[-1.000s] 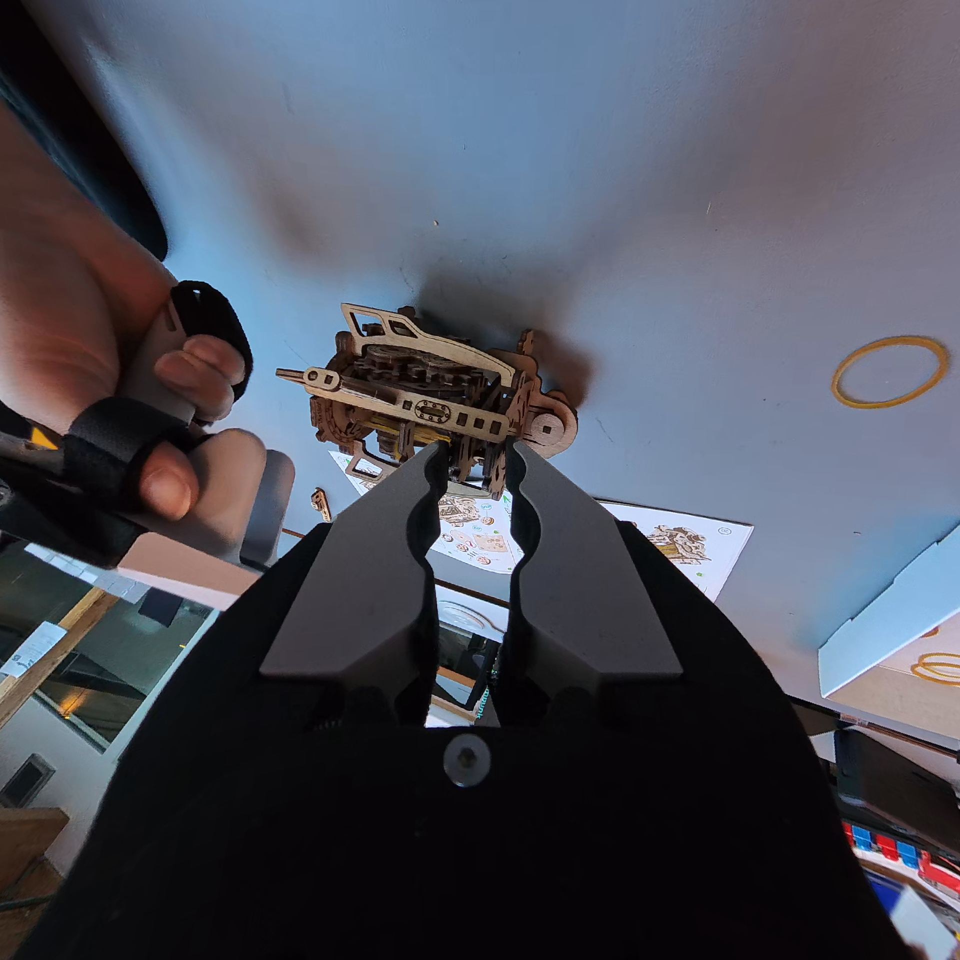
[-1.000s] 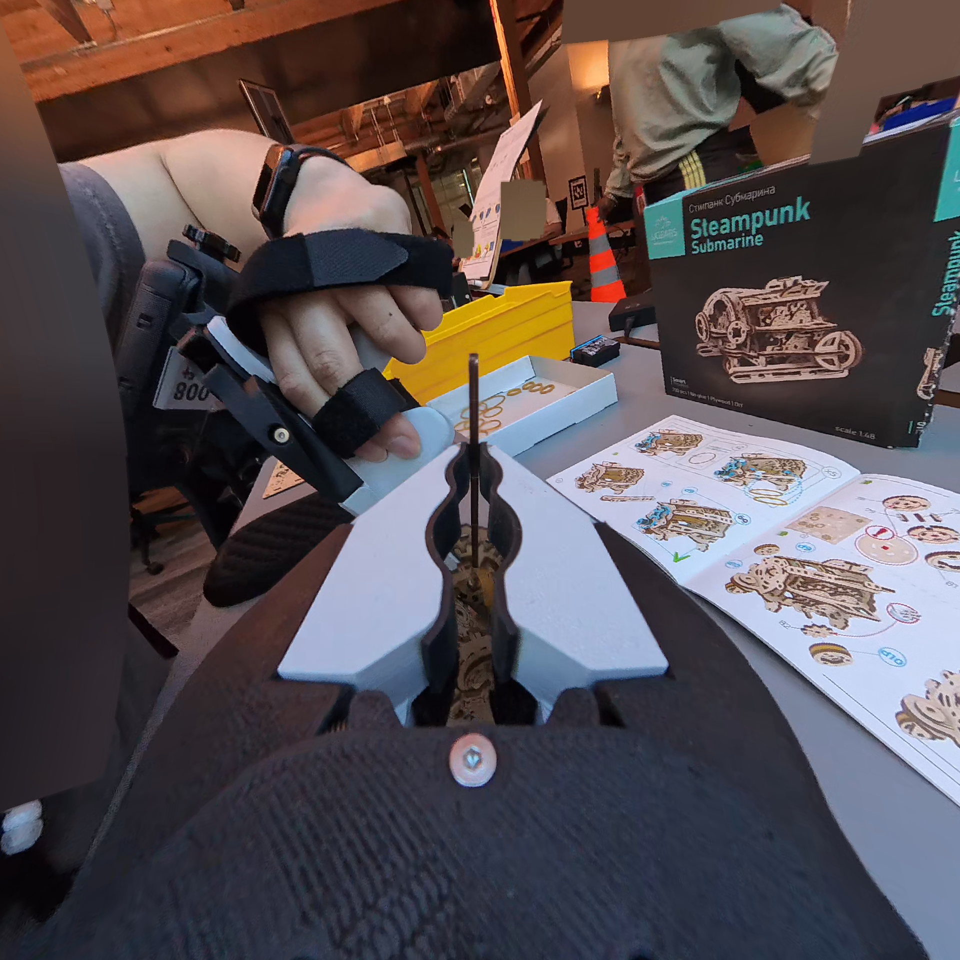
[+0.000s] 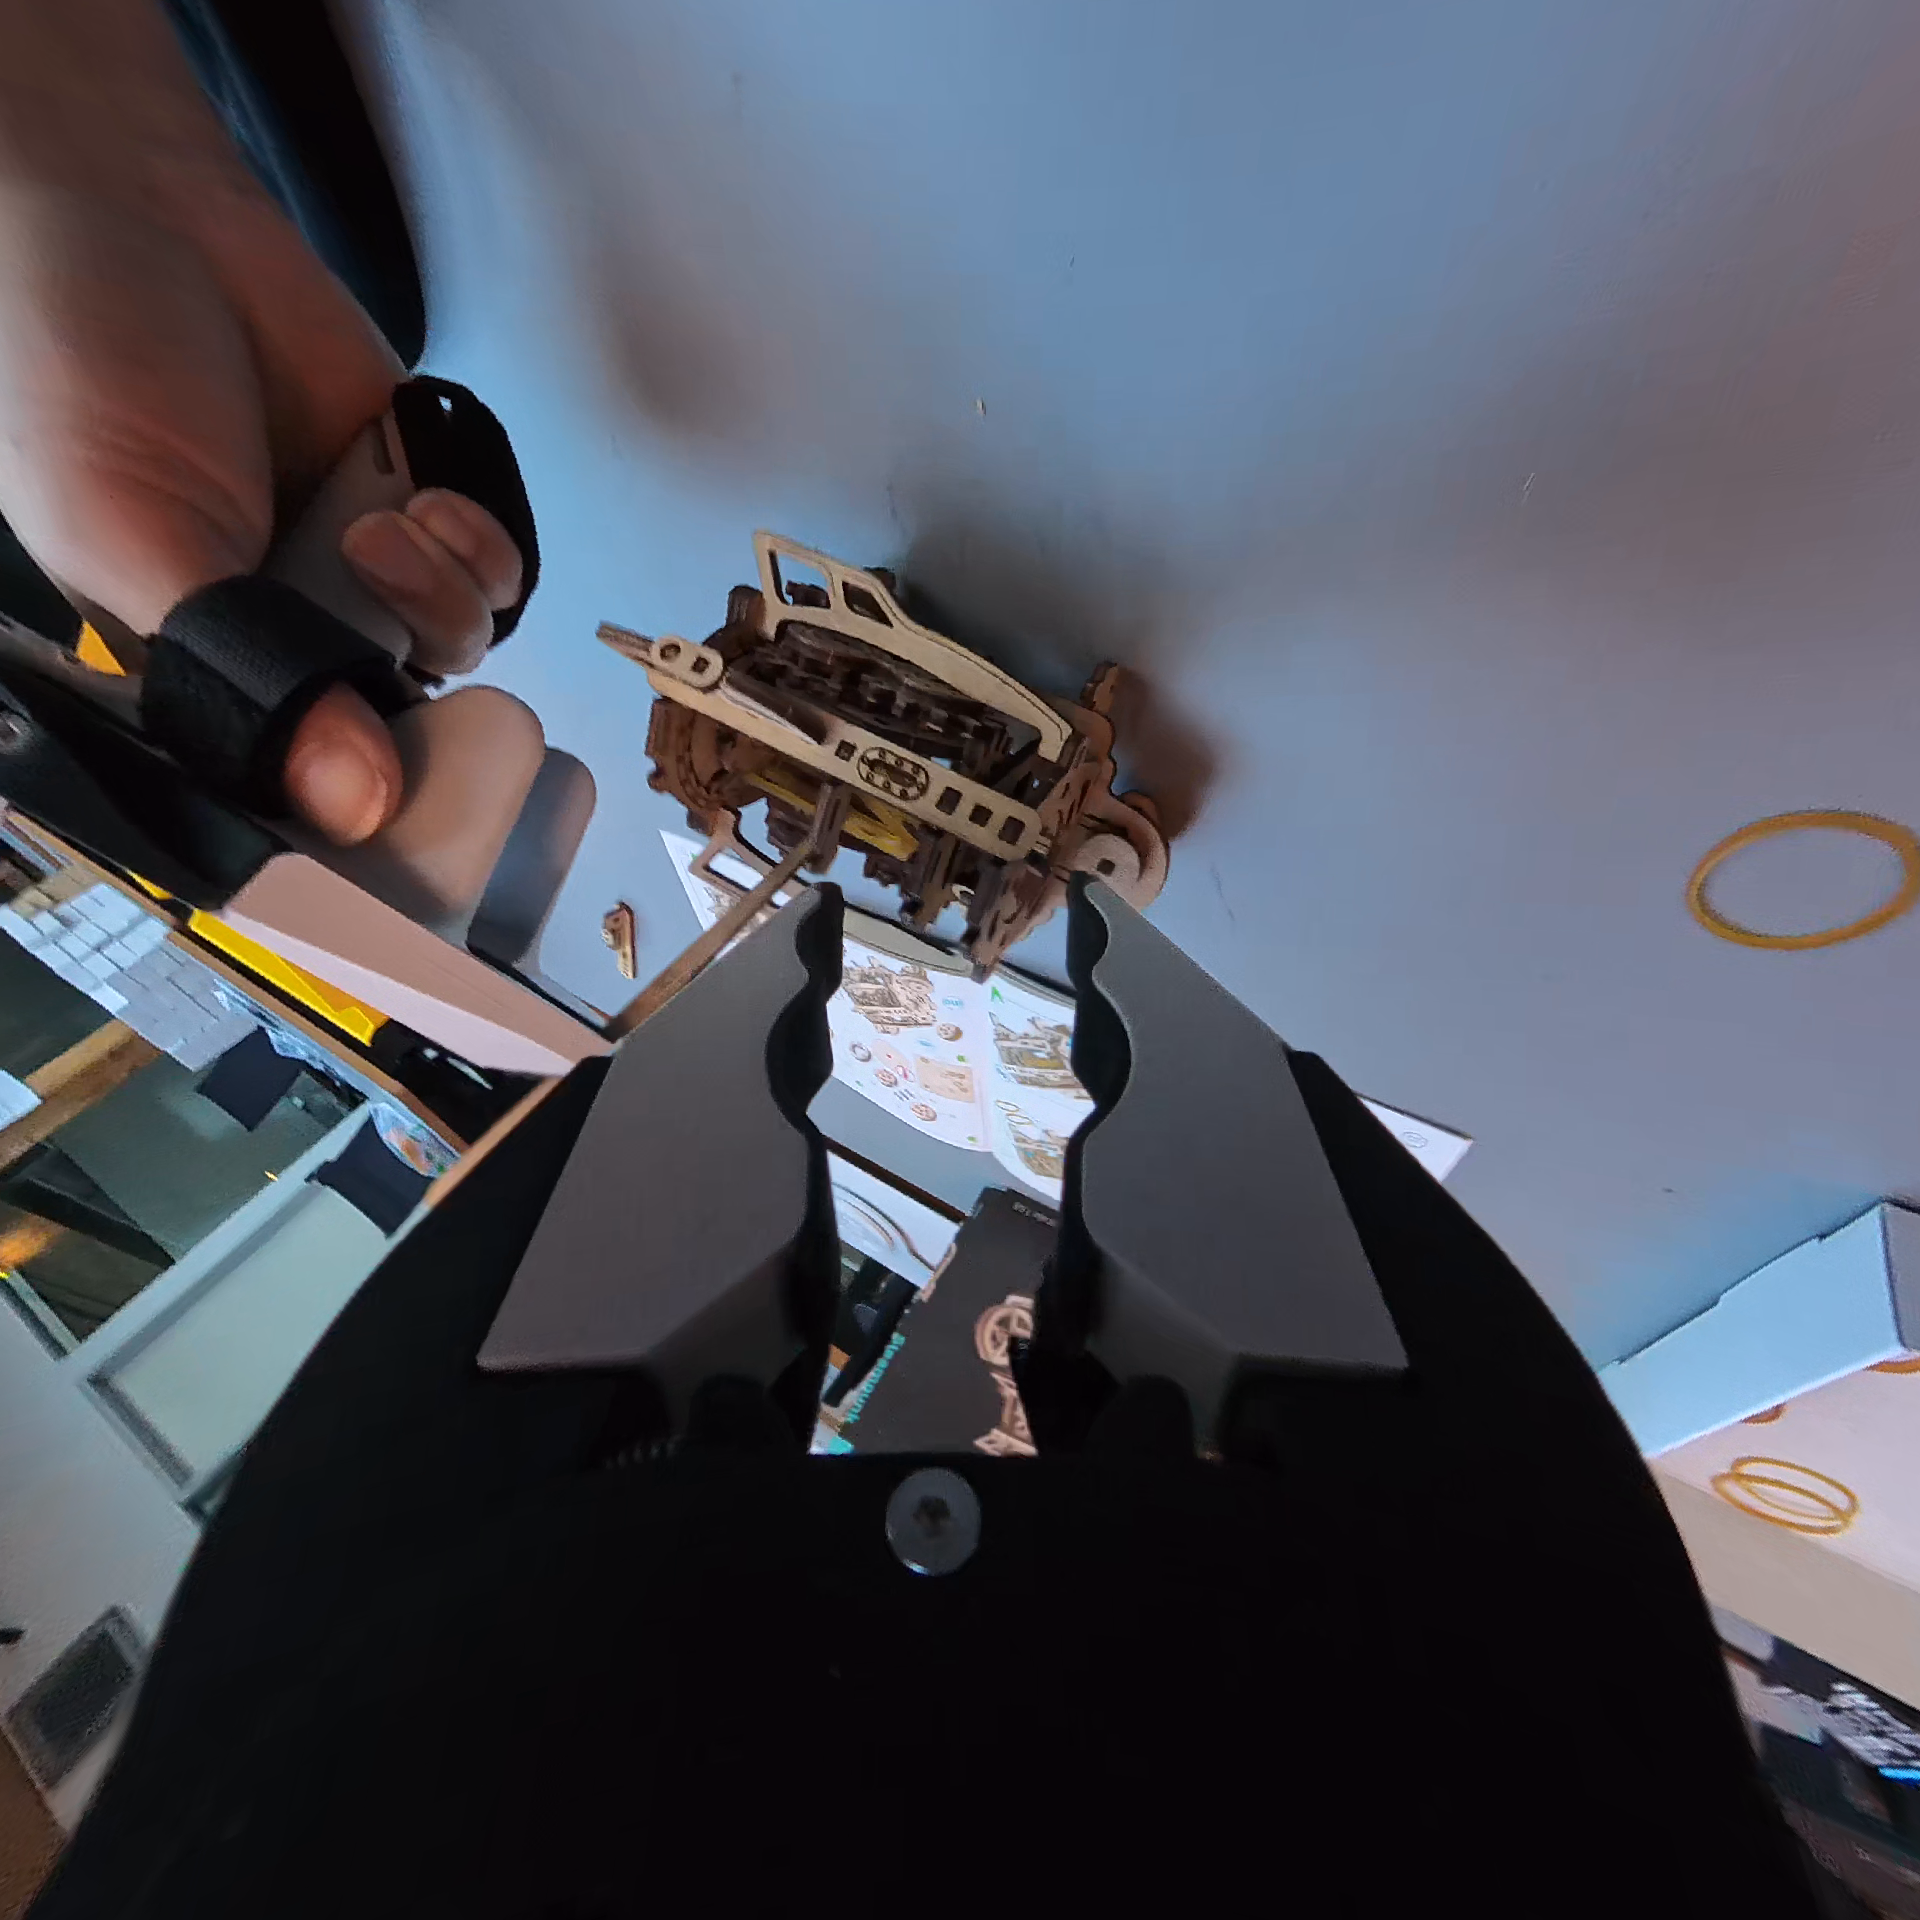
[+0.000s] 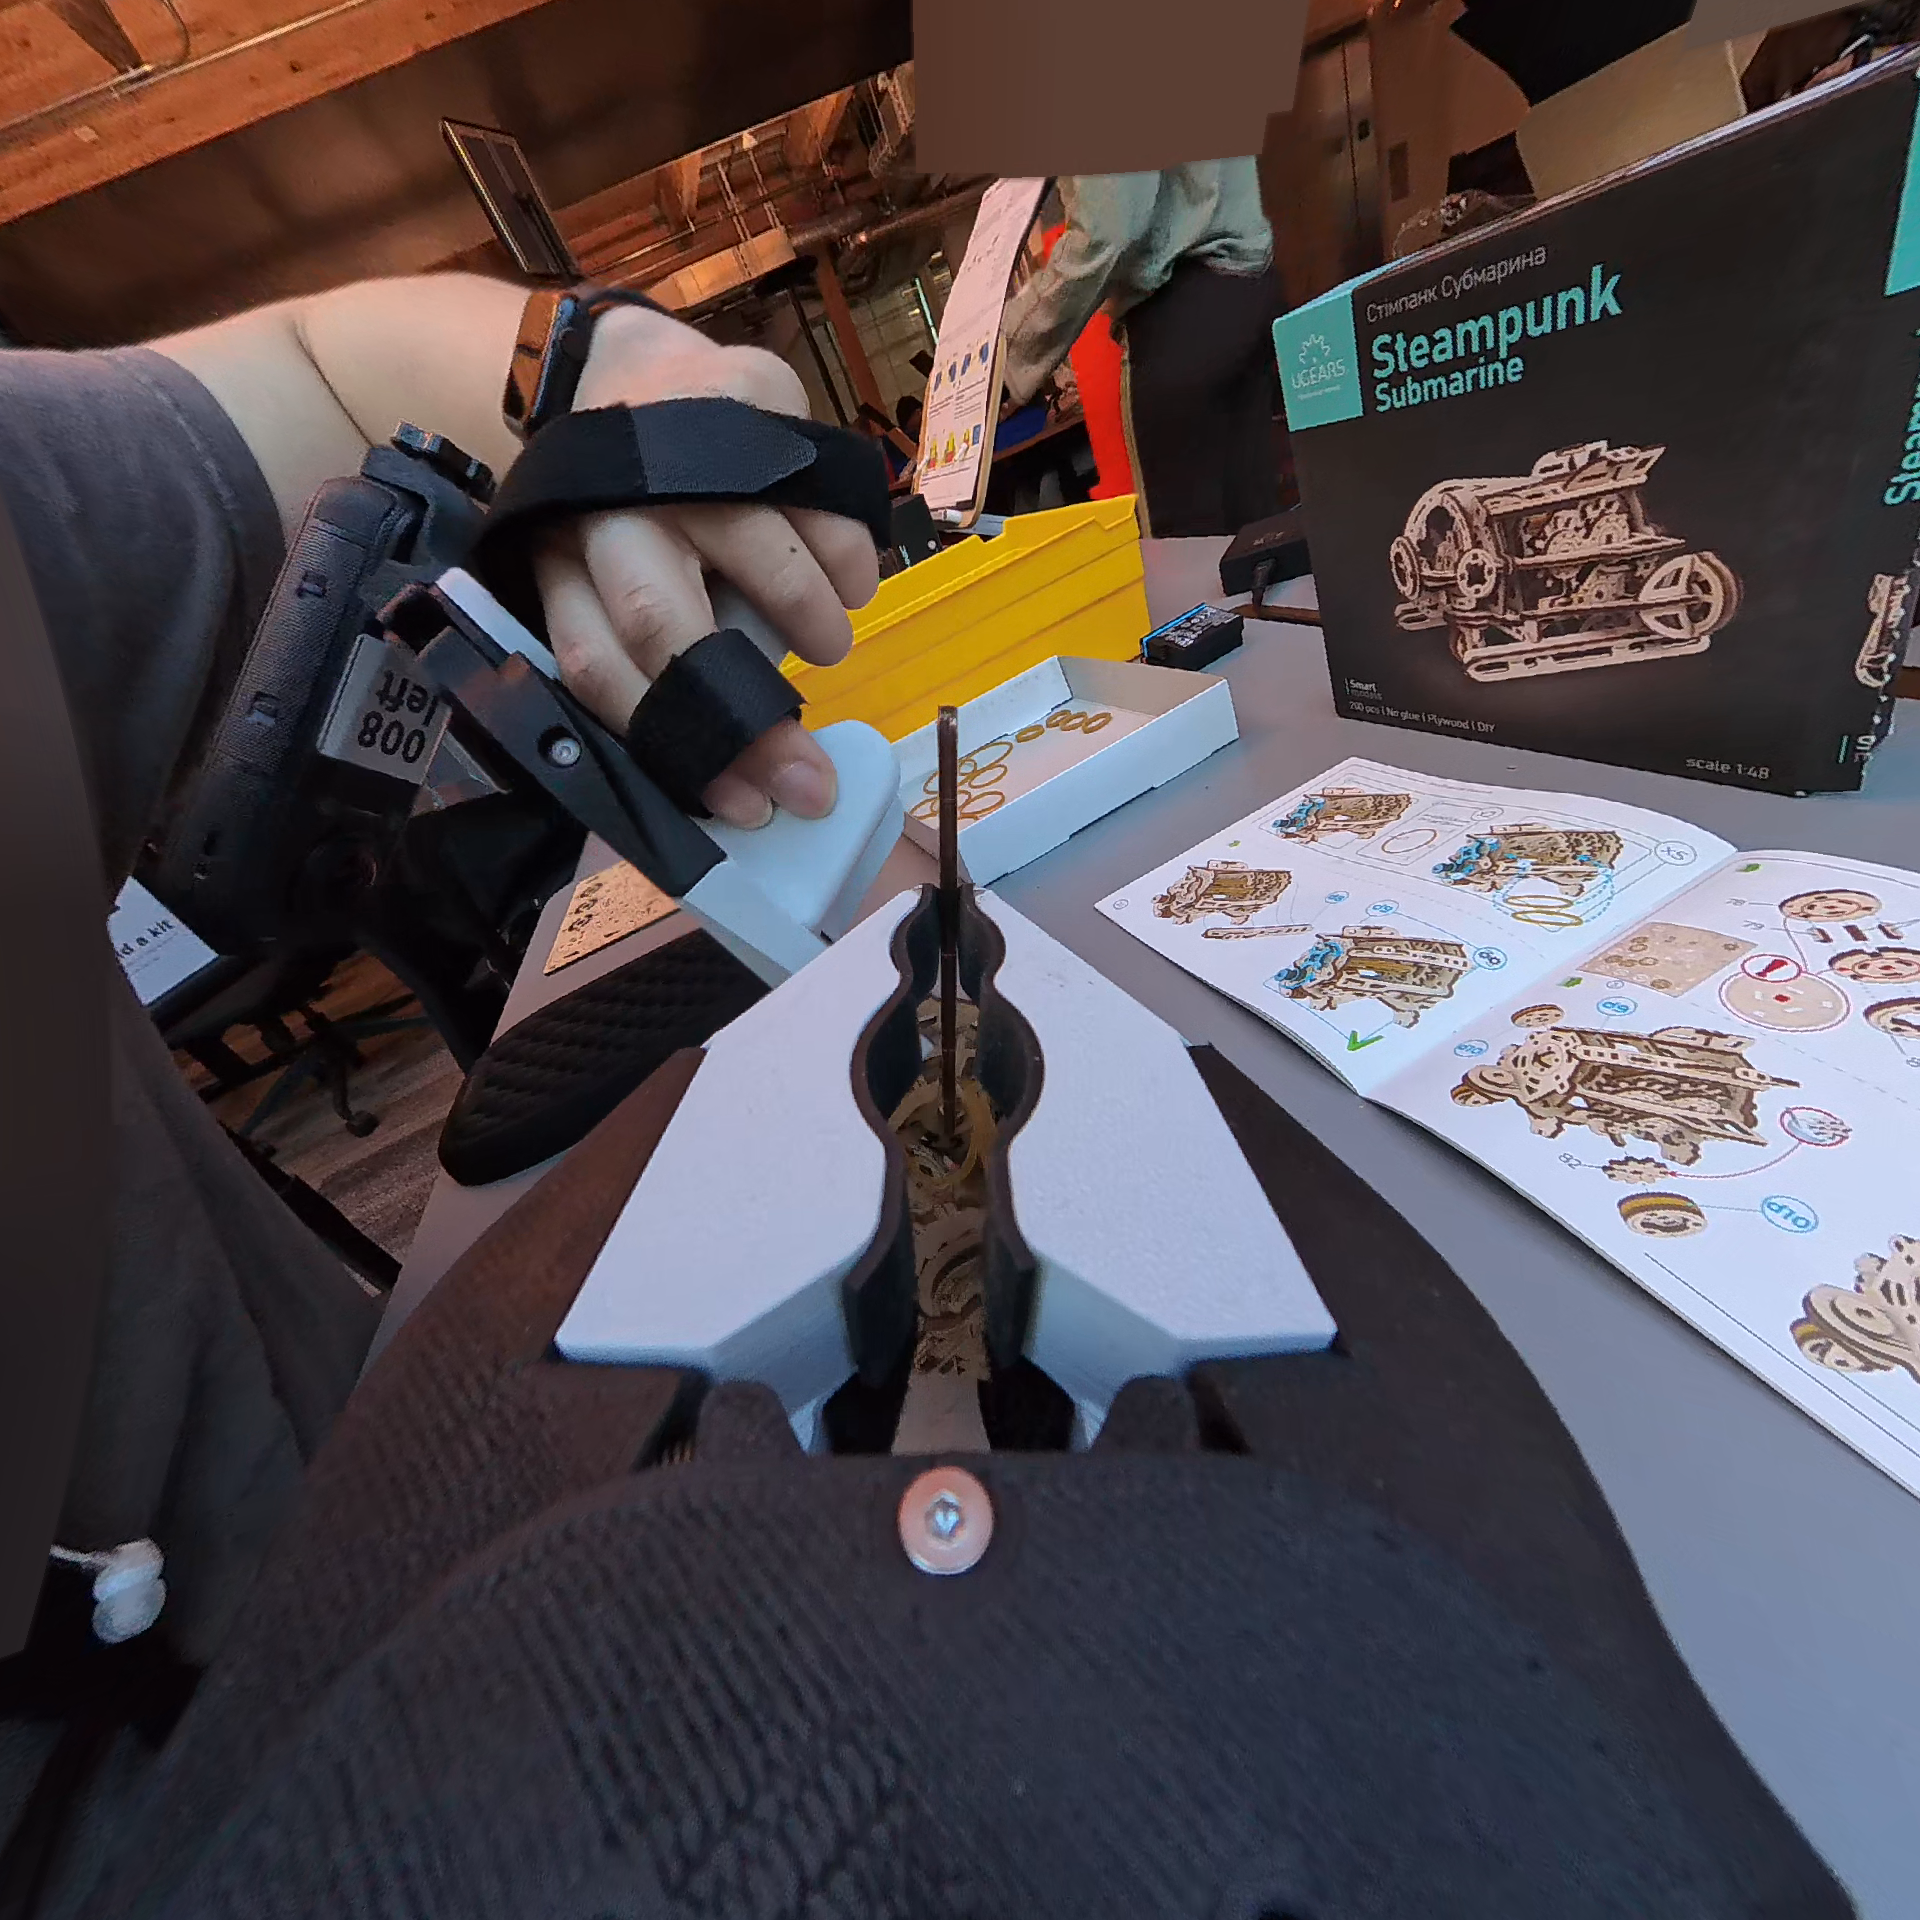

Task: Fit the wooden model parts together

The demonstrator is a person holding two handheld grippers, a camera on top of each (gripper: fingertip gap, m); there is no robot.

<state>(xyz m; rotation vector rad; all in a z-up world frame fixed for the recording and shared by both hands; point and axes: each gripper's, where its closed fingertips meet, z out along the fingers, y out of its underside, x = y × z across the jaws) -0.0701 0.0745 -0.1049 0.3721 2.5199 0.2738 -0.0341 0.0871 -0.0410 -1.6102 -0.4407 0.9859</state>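
The right gripper [image 4: 948, 914] has its jaws nearly closed on a thin dark stick [image 4: 948, 800] that stands up past the tips. Below it, through the gap, only scraps of the wooden model [image 4: 943, 1226] show, so how the stick meets it is hard to make out. The left gripper [image 3: 948, 902] has its jaws apart and holds nothing; the tips sit just short of the model [image 3: 883, 769], which rests on the grey table [image 3: 1351, 416]. The shallow white tray [image 4: 1132, 727] holds yellow rubber bands [image 4: 977, 779]. One more rubber band [image 3: 1803, 881] lies loose on the table. An open instruction booklet [image 4: 1558, 997] lies beside the kit box [image 4: 1600, 499], which is cut off at the frame edge.
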